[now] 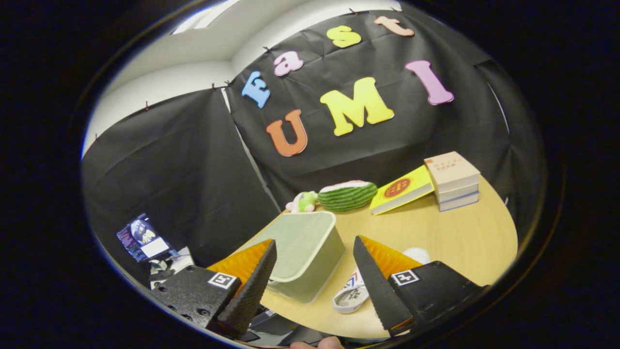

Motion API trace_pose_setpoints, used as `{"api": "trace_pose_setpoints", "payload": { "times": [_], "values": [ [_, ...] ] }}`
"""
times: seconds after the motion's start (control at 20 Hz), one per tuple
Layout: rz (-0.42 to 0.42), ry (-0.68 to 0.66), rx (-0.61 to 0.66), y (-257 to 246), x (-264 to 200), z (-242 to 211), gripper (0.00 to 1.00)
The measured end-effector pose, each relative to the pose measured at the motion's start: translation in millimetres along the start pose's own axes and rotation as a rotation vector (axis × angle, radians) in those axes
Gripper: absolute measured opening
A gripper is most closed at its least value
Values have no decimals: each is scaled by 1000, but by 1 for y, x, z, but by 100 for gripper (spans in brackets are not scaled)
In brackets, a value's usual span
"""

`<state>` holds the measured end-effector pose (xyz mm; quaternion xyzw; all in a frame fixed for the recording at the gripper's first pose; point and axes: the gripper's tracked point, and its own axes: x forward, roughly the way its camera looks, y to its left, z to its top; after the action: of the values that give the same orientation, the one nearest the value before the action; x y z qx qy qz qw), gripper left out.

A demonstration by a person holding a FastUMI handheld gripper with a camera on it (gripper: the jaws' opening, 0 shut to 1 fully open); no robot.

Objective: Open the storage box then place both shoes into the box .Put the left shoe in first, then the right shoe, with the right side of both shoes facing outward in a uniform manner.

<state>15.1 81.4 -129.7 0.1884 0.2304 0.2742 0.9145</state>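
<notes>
Step in hand: we are judging this as the opening step; the box (pixel 302 254) is standing with its lid (pixel 296 240) on, and no shoe is inside.
Gripper: we are holding the gripper (pixel 310 283) above the near edge of the table (pixel 450 237), jaws wide apart and clamped on nothing.
Box: it is sitting near the left edge of the table, between the fingers and just ahead of them, nearer the left finger.
Shoe: one shoe (pixel 356 291) is lying on the table just right of the box, partly behind the right finger; we cannot tell whether it is left or right, nor where the second one is.
Next move: we are expecting to need a grip on the lid rim, then a lift.
Edges: the box is close to the left edge, so pushing it sideways is risking a fall.
Open room: bare table is lying right of the box and beyond the shoe; the melon (pixel 347 195), toy (pixel 302 201) and books (pixel 453 186) are well apart at the far edge.
</notes>
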Motion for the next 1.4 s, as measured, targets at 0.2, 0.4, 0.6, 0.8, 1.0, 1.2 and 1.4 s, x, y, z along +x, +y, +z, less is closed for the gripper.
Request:
{"api": "trace_pose_setpoints", "payload": {
  "times": [0.2, 0.4, 0.6, 0.8, 1.0, 1.2, 1.4],
  "values": [
    [97, 102, 136, 1, 23, -29, 100],
    [198, 206, 302, 5, 55, -56, 96],
    [243, 287, 419, 2, 86, -79, 86],
    [272, 334, 487, -1, 114, -91, 75],
    [291, 351, 528, -2, 134, -95, 58],
    [321, 371, 621, 1, 143, -95, 38],
    [369, 349, 680, 7, 137, -80, 11]
  ]
}}
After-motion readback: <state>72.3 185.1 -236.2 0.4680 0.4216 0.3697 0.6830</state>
